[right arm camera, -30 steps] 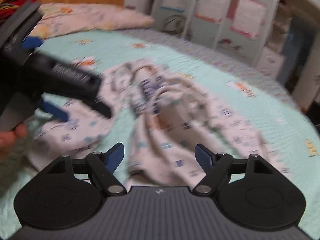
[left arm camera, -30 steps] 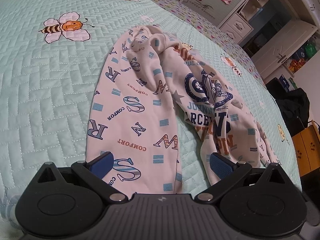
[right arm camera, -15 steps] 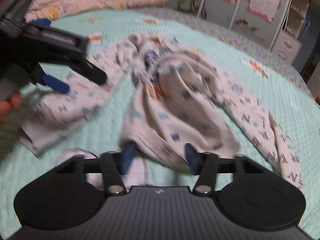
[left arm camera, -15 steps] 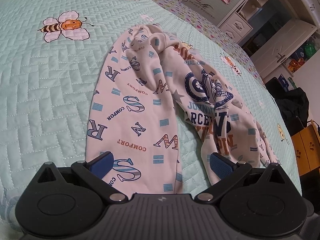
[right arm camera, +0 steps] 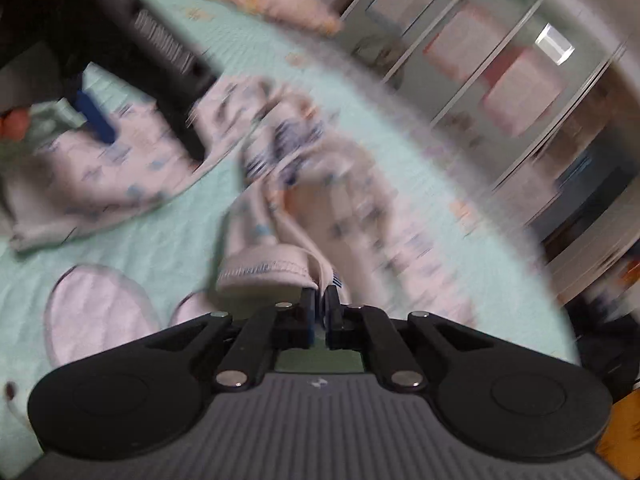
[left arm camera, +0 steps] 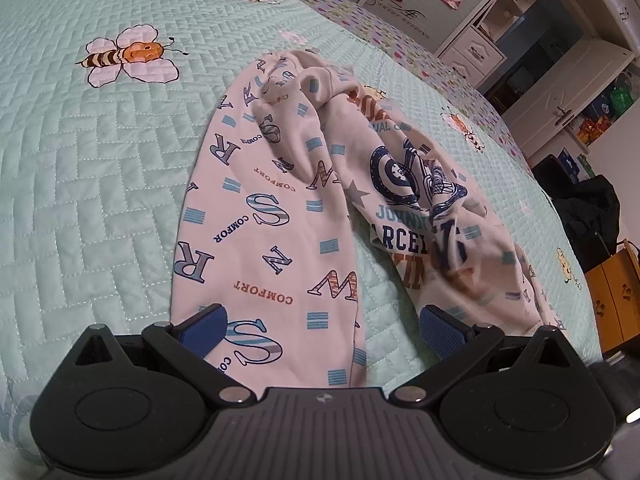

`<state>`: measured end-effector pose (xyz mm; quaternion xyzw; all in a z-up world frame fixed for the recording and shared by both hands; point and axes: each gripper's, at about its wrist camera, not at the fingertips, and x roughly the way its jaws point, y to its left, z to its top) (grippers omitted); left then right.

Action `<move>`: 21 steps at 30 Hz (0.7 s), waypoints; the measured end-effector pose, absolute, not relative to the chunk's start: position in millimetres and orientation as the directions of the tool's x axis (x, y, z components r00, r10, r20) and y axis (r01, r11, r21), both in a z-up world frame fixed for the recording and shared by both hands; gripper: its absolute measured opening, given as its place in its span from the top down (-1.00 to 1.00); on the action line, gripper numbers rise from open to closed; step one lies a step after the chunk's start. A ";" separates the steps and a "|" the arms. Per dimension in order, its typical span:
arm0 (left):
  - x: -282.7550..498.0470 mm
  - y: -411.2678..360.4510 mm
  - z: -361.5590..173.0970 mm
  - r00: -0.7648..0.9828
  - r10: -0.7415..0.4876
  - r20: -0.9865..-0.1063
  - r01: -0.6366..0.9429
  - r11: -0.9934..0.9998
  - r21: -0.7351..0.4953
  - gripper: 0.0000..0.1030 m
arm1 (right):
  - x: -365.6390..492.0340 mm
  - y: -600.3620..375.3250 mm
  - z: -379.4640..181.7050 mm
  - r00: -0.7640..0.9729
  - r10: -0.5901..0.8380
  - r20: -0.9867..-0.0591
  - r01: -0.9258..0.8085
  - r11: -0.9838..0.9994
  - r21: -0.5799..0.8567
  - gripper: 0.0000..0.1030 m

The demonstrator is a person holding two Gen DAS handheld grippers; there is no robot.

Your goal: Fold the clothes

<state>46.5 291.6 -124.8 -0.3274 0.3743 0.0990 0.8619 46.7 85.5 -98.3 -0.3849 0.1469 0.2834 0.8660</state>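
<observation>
Nearest in the right wrist view, the right gripper [right arm camera: 320, 304] is seen pinched tight on a stitched hem of the garment [right arm camera: 264, 268]; its jaws have just been closing, and the cloth is caught between them. From that hem the pale printed garment is stretched away across the bed [right arm camera: 160, 236], though most of this view is blurred. Further off to the left, the left gripper [right arm camera: 132, 92] is seen above one sleeve, with a fingertip of the person's hand [right arm camera: 14, 126] at the picture's edge.

In the left wrist view, the left gripper [left arm camera: 320, 326] is held wide open low over the sleeve [left arm camera: 264, 248], one blue pad [left arm camera: 202, 328] over its edge and the other off to its right side; nothing is gripped. Whether the pad touches the cloth cannot be told. Beyond, the garment [left arm camera: 404, 184] is bunched and twisted on the mint-green quilt [left arm camera: 80, 168]. A bee picture [left arm camera: 128, 56] is stitched on the quilt further away, and white cupboards [left arm camera: 560, 80] stand behind the bed.
</observation>
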 end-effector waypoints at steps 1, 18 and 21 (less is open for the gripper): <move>46.4 291.8 -124.9 0.701 -0.075 -0.709 -0.416 0.765 -0.492 -0.98 | 48.8 84.5 -87.3 0.822 0.370 -0.433 -0.569 0.561 -0.601 0.91; 47.2 292.6 -124.2 0.702 -0.075 -0.708 -0.411 0.769 -0.490 -0.99 | 248.2 -1.6 -58.5 0.745 -0.061 -0.665 -0.295 0.863 -0.410 0.24; 47.6 293.0 -124.7 0.705 -0.075 -0.705 -0.412 0.766 -0.493 -0.99 | 221.2 -1.9 -73.3 0.773 -0.016 -0.635 -0.266 0.899 -0.347 0.17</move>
